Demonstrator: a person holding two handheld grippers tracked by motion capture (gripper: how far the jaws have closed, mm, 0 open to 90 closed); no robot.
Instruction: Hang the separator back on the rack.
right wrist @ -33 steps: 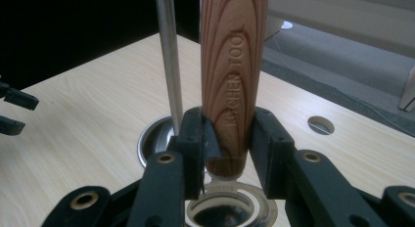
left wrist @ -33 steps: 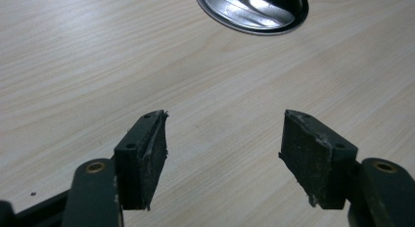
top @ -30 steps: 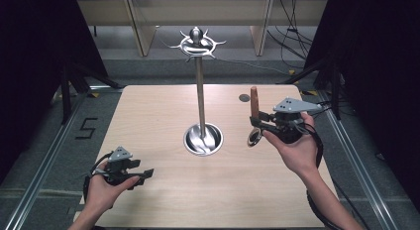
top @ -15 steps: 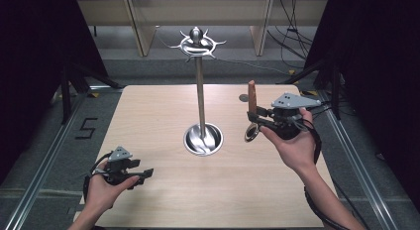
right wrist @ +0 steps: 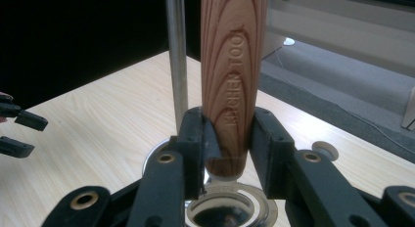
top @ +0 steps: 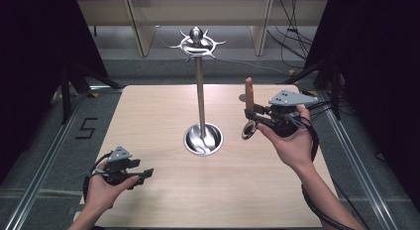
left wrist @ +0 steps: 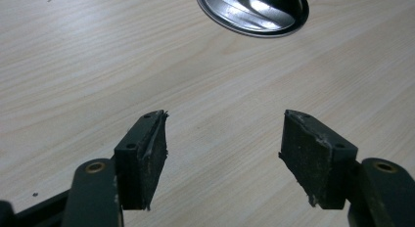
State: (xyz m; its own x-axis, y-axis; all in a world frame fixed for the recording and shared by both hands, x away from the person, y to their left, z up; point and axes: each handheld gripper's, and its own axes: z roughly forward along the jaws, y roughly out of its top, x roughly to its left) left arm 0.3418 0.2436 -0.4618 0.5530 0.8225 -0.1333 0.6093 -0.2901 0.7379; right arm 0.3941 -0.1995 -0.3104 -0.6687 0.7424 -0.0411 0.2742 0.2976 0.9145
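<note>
One wooden-handled kitchen utensil (top: pixel 249 93) in play, just right of the utensil stand (top: pixel 200 101) and clear of its steel pole (right wrist: pixel 176 56). Clamped by the right gripper (top: pixel 252 116) low on the handle (right wrist: pixel 234 65), jaws partly closed with both pads pressed flat against the wood. Held upright, handle end up and round metal head (top: pixel 248 131) hanging below the jaws. Probably gripped low to leave the upper handle free, and carried vertical to match the way a tool would hang from the stand's hooks (top: pixel 197 41). Raised off the table (top: pixel 148 116), yet well below those hooks, so hanging not yet done, by the look of it. Hard to tell whether the handle top has a hole or loop for a hook.

Parked at the near left of the stand, well away from its round base (top: pixel 203 139): the left gripper (top: pixel 143 174), jaws wide apart and empty, bare table between the pads (left wrist: pixel 147 153). Pointed towards the base (left wrist: pixel 252 11), likely kept low and clear to leave the right side room, and close enough to steady the stand should it tip.
</note>
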